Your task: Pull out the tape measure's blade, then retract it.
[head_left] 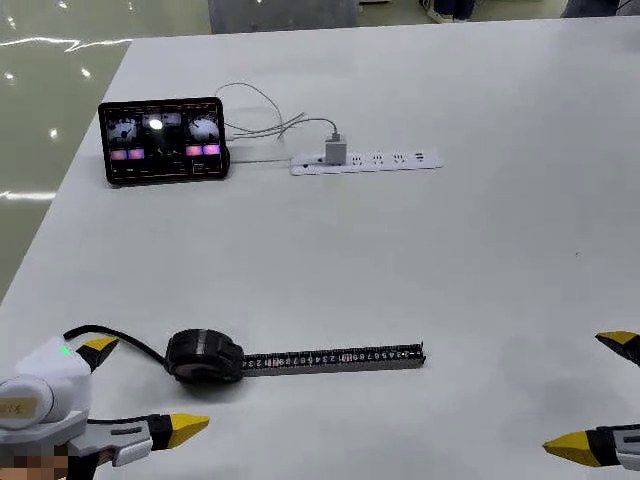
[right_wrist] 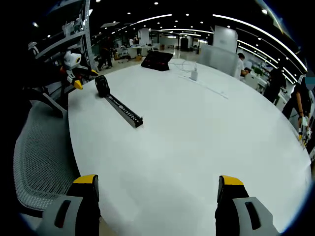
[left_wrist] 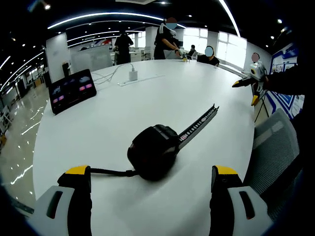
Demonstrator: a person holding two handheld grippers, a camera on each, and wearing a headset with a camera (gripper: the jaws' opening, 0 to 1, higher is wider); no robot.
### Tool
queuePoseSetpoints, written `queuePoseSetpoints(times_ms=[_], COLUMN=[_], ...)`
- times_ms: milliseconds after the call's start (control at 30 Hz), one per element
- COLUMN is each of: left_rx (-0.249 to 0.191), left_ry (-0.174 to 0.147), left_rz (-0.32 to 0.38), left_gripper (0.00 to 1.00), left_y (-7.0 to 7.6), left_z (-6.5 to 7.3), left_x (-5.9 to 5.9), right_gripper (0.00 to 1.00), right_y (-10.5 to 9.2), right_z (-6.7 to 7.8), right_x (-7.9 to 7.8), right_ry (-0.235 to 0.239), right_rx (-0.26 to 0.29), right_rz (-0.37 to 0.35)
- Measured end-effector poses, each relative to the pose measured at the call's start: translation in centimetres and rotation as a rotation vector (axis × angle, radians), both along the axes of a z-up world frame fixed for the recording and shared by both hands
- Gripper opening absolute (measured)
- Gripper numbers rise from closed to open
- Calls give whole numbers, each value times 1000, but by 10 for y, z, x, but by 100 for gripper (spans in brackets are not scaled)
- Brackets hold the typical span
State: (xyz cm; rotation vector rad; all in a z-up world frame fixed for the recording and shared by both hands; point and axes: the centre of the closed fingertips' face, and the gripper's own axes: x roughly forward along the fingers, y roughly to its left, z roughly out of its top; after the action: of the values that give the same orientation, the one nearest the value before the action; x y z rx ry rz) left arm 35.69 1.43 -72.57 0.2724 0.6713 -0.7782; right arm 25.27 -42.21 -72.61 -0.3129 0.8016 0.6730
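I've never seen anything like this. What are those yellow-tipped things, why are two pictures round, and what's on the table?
No robot here: a person holds a two-jaw gripper in each hand. The yellow tips belong to the left gripper and the right gripper. The rectangular picture comes from a camera on the person's head, looking down. Each round one comes from a wide-angle camera riding on a gripper, looking out between its jaws. On the white table lies a black tape measure with its blade pulled out, just ahead of the left gripper. Farther back stand a lit tablet and a power strip with a charger plugged in. Both grippers are open and hold nothing.
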Motion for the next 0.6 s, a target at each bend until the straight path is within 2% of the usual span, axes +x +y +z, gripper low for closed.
queuePoseSetpoints(times_ms=[67, 133, 167, 200, 233, 300, 400, 433, 500, 600], left_rx=[-13, -18, -26, -31, -35, -37, -44, -68, -69, -75], left_ry=[12, 9, 22, 57, 54, 26, 14, 19, 31, 13], left_rz=[16, 30, 50, 71, 67, 55, 61, 83, 116, 133], left_gripper=[99, 99, 99, 99, 99, 99, 99, 99, 99, 99], left_y=[-1, -2, -2, -2, -3, -7, -11, -14, -13, -15], left_z=[0, 2, 2, 1, 2, 7, 13, 16, 17, 23], left_x=[1, 4, 7, 6, 8, 9, 13, 16, 20, 25], right_gripper=[99, 99, 99, 99, 99, 99, 99, 99, 99, 99], right_y=[-1, -1, -1, -1, 0, -1, 0, 1, 2, 4], right_z=[0, 2, 2, 3, 3, 2, 4, 6, 7, 7], right_x=[4, 7, 10, 11, 12, 15, 20, 22, 24, 29], right_ry=[2, 5, 2, 1, 5, 5, 27, 27, 24, 28], right_rx=[-9, -19, -26, -32, -37, -55, -50, -49, -58, -60], right_rz=[6, 16, 24, 32, 41, 61, 52, 53, 64, 74])
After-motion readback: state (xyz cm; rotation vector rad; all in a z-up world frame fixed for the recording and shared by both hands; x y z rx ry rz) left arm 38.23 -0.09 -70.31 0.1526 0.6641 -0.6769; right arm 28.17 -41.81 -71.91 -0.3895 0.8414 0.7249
